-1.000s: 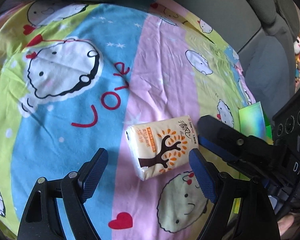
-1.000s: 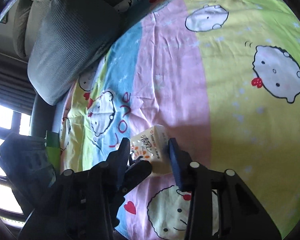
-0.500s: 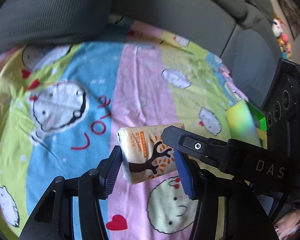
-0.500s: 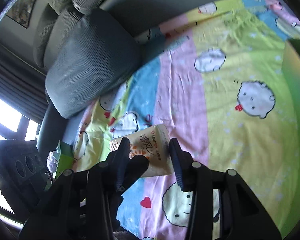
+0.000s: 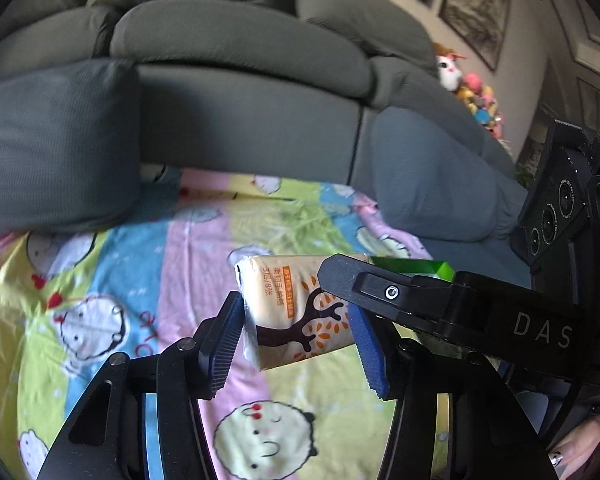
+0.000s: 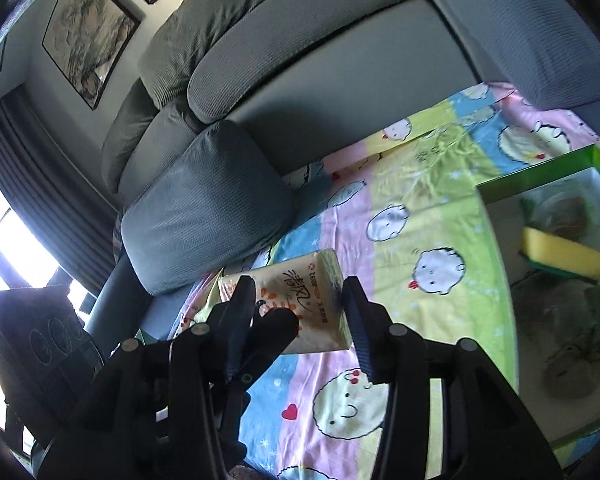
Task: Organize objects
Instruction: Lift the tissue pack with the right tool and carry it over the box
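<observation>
- Grey ribbed upholstery covers the sofa (image 5: 236, 92), whose back cushions and a loose cushion (image 6: 208, 208) fill the upper part of both views.
- Across the seat a striped cartoon sheet (image 5: 196, 248) is spread, in bands of pink, blue, yellow and green, printed with round white and cream faces, red hearts and red letters that read partly as "Lo".
- Framed ink paintings (image 6: 88, 36) are seen on the wall above the sofa, dark curtains (image 6: 32, 168) hang beside a bright window, and a heap of plush toys (image 5: 472, 92) sits on the sofa's far end.
- At the right of the sheet lies a green open box (image 6: 540, 180); inside it a yellow sponge (image 6: 560, 254) and some dull, indistinct items can be made out.
- A cream tissue pack (image 5: 296, 312), printed with a brown tree and orange leaves, is held clear above the sheet.
- On the pack Chinese characters, "3层/8张" and small Latin lettering too blurred to read are shown.
- The left gripper (image 5: 300, 336) is closed on the pack, its blue-padded fingers (image 5: 366, 352) pressed against 2 opposite sides.
- The right gripper (image 6: 300, 312) is clamped on the same pack from the other direction.
- "DAS" is printed in pale letters on the right gripper's black body in the left wrist view.
</observation>
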The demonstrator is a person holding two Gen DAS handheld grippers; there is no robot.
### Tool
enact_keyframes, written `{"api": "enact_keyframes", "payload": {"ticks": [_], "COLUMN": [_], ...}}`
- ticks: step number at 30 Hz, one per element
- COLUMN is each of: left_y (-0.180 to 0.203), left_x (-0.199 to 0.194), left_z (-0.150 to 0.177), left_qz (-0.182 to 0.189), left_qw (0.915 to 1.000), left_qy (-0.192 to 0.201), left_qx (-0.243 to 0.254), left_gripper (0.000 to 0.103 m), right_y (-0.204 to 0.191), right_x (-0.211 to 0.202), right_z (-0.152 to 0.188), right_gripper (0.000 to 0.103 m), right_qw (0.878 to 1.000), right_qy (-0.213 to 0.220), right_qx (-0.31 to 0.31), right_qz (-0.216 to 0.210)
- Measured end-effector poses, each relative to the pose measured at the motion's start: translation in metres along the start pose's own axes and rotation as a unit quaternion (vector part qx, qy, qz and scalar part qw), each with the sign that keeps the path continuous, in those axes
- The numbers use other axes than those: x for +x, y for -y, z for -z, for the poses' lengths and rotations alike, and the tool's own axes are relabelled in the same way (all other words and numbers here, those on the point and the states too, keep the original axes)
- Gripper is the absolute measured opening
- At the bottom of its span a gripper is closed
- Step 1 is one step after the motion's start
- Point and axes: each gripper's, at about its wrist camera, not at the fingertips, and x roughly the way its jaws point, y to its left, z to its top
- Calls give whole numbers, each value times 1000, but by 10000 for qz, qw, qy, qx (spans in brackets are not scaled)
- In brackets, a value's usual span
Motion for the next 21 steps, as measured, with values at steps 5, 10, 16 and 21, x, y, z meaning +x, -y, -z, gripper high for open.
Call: {"api": "enact_keyframes", "payload": {"ticks": [5, 10, 16, 21], "left_y": [34, 62, 91, 111], "left_x": [4, 5, 7, 14], "left_z": [-2, -4, -3, -3], "left_qz": [203, 373, 432, 540], "left_qw": [9993, 9980, 9959, 9940], "left_qy": [118, 194, 257, 276], "left_qx": [282, 475, 749, 907], "left_gripper": [55, 55, 55, 55], "right_y": [15, 27, 44, 63], "right_x": [-29, -48, -67, -80], "right_z": [-4, -5, -8, -10], "right_gripper": [46, 46, 48, 48], "right_qw": [9996, 9990, 9981, 9970], "right_qy": [260, 430, 598, 699], "right_qx": [23, 113, 173, 291], "right_qz": [80, 26, 23, 132]}}
